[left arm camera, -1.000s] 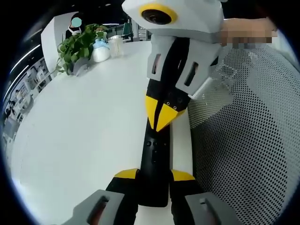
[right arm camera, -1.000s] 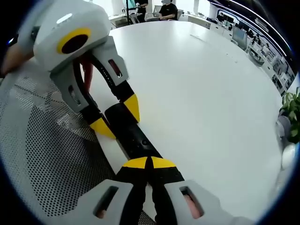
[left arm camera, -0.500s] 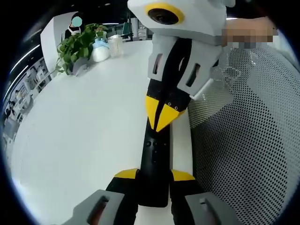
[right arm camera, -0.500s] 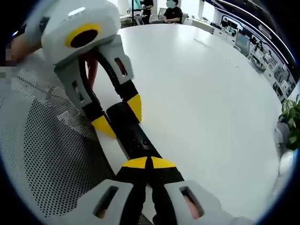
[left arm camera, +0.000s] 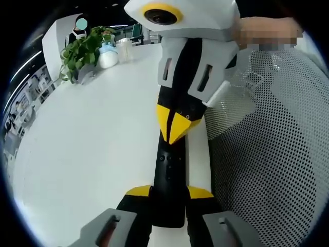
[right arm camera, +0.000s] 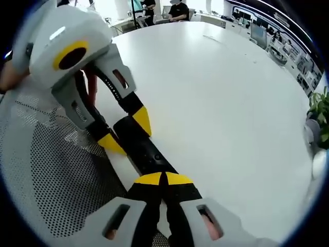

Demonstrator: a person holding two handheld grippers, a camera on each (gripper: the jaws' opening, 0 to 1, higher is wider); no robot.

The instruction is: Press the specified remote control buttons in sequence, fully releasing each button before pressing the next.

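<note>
Table (left arm camera: 92, 139): wide white surface, stretching away to the left of the left gripper and ahead and to the right of the right gripper.
Mesh chair (left arm camera: 272, 154): perforated pale seat or back, just right of the left gripper's jaws; in the right gripper view it lies to the left (right arm camera: 56, 175).
Left gripper (left arm camera: 169, 193): yellow-tipped jaws clamped on the near end of the remote control, one tip on each side; seen in the right gripper view (right arm camera: 126, 133) gripping the remote's far end.
Right gripper (right arm camera: 163, 179): yellow tips pressed together, nothing between them, resting on top of the remote; in the left gripper view it comes down from above, its closed point (left arm camera: 175, 126) touching the remote's face.
Remote control (left arm camera: 169, 177): long black bar lying along the table edge, held at one end by the left gripper, touched from above by the right.
Plant (left arm camera: 85, 51): green leaves well beyond the left gripper, upper left, beside some white containers (left arm camera: 109, 54).
</note>
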